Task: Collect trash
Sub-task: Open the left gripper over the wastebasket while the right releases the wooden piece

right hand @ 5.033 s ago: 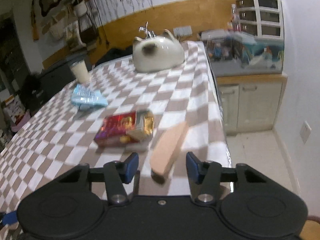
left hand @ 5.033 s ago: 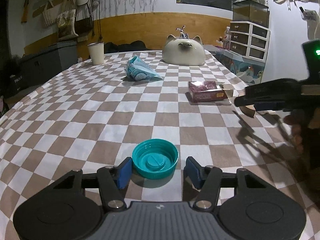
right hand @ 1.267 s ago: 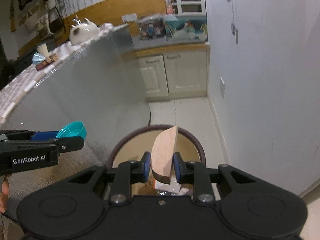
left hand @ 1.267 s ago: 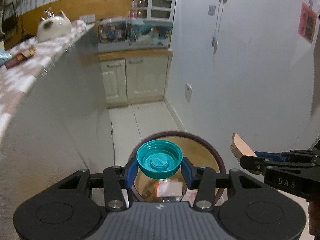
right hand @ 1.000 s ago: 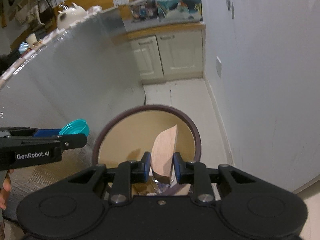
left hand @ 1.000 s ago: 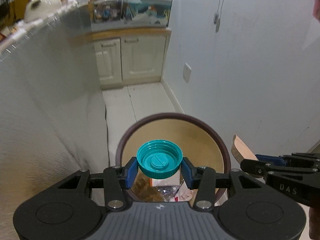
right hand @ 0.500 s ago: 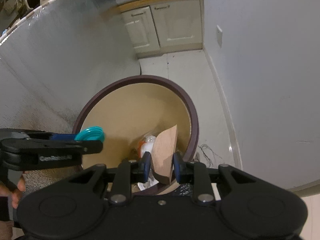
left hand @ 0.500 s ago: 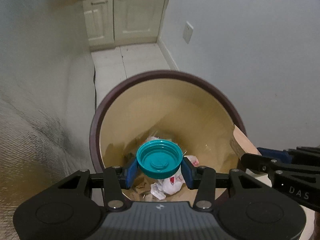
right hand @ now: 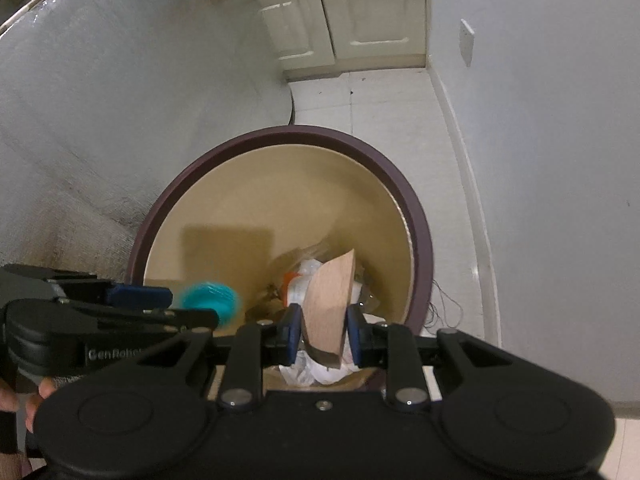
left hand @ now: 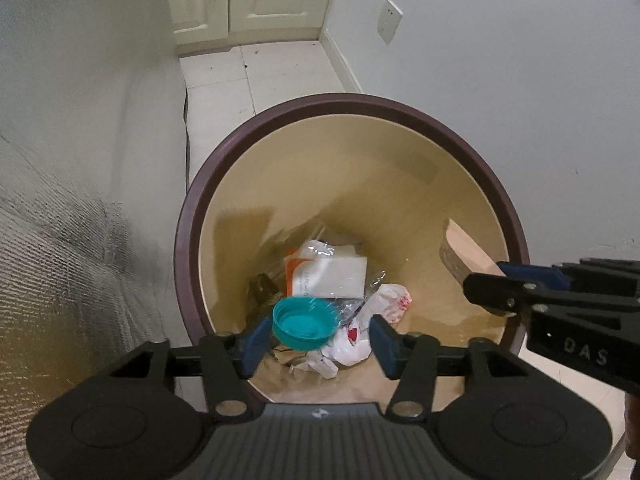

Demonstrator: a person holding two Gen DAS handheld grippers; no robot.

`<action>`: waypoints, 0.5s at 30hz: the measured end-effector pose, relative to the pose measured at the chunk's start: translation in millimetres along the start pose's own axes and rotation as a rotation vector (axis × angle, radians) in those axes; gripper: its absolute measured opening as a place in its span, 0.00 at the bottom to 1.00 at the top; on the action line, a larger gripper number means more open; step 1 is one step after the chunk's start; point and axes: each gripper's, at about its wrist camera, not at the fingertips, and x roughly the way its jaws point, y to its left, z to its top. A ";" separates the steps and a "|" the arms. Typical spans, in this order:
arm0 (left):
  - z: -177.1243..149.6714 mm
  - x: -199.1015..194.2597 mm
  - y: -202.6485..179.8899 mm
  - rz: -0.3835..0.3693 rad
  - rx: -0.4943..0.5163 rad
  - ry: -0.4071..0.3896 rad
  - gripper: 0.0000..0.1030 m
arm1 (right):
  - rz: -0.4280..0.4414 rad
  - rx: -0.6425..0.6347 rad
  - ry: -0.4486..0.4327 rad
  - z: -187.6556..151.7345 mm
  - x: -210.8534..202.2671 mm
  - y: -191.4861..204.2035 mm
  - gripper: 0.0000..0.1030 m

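Both grippers hang over a round trash bin with a dark purple rim (left hand: 400,108) and a tan inside. My left gripper (left hand: 316,340) is open, and the teal lid (left hand: 303,328) is loose between its pads, tilted and blurred as it drops; it also shows in the right wrist view (right hand: 208,296). My right gripper (right hand: 322,332) is shut on a flat tan cardboard piece (right hand: 330,300), held over the bin's near side; that piece shows in the left wrist view (left hand: 464,254).
The bin (right hand: 288,136) holds crumpled white paper (left hand: 352,344), a white and orange packet (left hand: 328,274) and clear plastic. A grey table drape (left hand: 60,200) hangs close on the left, a white wall (left hand: 520,80) on the right, cream cabinets (right hand: 348,12) beyond.
Both grippers have tipped down over the bin. My left gripper has opened and let go of the teal lid, which is falling. The right gripper still grips the cardboard.
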 end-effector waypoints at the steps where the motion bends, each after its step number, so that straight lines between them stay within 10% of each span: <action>1: 0.0 0.3 0.6 0.002 0.000 0.000 0.57 | 0.002 -0.003 0.004 2.4 1.7 0.0 0.24; 15: 4.5 -2.8 5.1 0.031 -0.011 0.006 0.68 | 0.019 -0.057 0.101 7.9 14.2 6.8 0.32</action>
